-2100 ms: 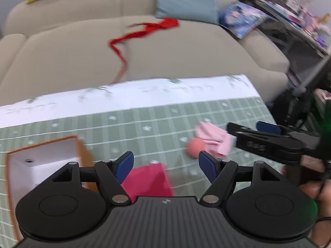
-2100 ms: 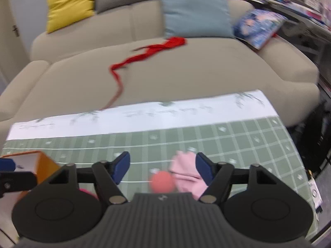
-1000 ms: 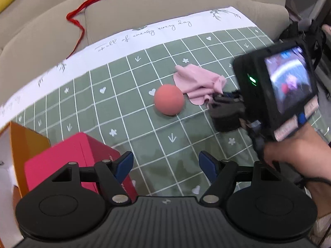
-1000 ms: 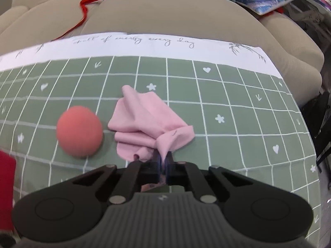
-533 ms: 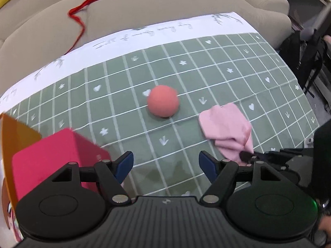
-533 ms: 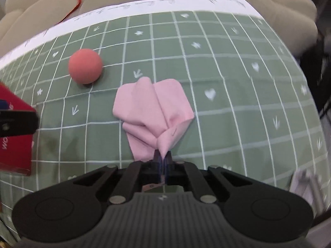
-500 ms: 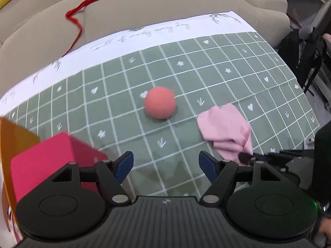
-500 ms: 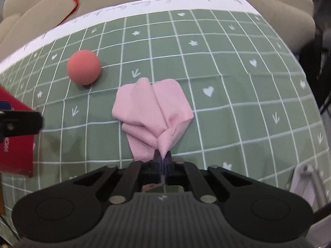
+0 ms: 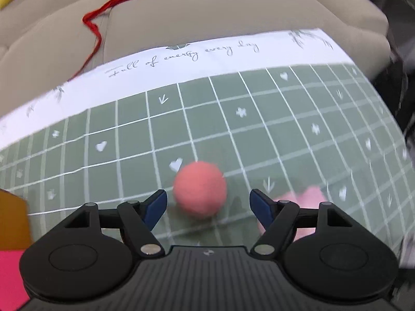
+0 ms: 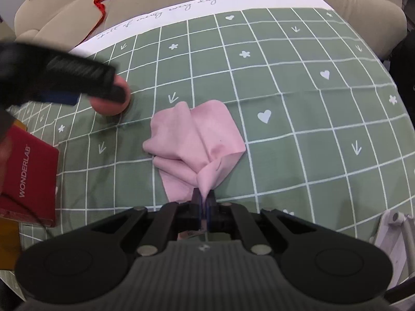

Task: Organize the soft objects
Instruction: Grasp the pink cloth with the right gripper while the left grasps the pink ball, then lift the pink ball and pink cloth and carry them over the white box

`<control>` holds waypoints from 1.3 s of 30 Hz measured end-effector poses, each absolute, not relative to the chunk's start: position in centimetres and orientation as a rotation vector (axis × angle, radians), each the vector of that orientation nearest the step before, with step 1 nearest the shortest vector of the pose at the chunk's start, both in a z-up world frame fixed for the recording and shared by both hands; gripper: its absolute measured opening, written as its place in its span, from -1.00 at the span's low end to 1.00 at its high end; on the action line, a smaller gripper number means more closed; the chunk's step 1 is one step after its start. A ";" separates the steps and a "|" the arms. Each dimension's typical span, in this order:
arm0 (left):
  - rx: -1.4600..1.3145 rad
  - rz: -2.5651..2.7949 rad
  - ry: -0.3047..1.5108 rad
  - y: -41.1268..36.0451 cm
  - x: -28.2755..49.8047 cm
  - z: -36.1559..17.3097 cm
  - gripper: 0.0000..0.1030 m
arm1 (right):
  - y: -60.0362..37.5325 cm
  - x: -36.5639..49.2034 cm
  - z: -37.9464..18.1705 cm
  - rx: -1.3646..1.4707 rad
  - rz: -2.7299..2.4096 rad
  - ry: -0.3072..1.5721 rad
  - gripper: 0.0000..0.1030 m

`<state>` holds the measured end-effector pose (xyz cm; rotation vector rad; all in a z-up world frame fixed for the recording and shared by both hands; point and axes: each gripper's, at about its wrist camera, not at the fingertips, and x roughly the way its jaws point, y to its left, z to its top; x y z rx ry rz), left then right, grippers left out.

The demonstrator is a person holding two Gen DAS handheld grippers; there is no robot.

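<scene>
A salmon-pink soft ball [image 9: 199, 189] lies on the green checked tablecloth [image 9: 259, 119], just ahead of my open left gripper [image 9: 208, 205], between its two blue-tipped fingers. The ball also shows in the right wrist view [image 10: 110, 105], partly hidden by the left gripper's finger. My right gripper [image 10: 204, 200] is shut on a corner of the crumpled pink cloth [image 10: 197, 140], which lies on the tablecloth to the right of the ball. Part of the cloth shows at the right in the left wrist view [image 9: 308, 197].
A dark red box marked WONDERLAB [image 10: 26, 173] stands at the left, with an orange box [image 9: 13, 220] beside it. A beige sofa [image 9: 207, 13] with a red ribbon [image 9: 98, 23] lies beyond the table's far edge. A white frame [image 10: 394, 230] is at the right.
My left gripper has moved forward and down to the ball, which now sits between its open fingers. My right gripper stays shut on the pink cloth, almost unmoved.
</scene>
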<state>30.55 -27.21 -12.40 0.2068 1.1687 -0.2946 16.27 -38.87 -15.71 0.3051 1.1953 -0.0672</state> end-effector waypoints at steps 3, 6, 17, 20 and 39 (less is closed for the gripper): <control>0.167 -0.246 1.181 -27.0 31.7 -13.4 0.45 | -38.5 16.5 -15.8 0.285 -0.070 1.191 -1.00; 0.132 -0.227 1.170 -26.5 31.8 -14.0 0.10 | -38.5 16.6 -15.8 0.280 -0.064 1.188 -1.00; 0.236 -0.275 1.162 -26.4 29.1 -13.6 0.00 | -39.0 17.0 -15.8 0.289 -0.057 1.178 -1.00; 0.176 -0.266 1.168 -25.0 27.1 -12.6 0.00 | -38.9 16.7 -15.8 0.279 -0.055 1.174 -1.00; 0.191 -0.287 1.186 -24.2 21.7 -14.1 0.16 | -38.6 16.8 -15.7 0.266 -0.056 1.191 -0.94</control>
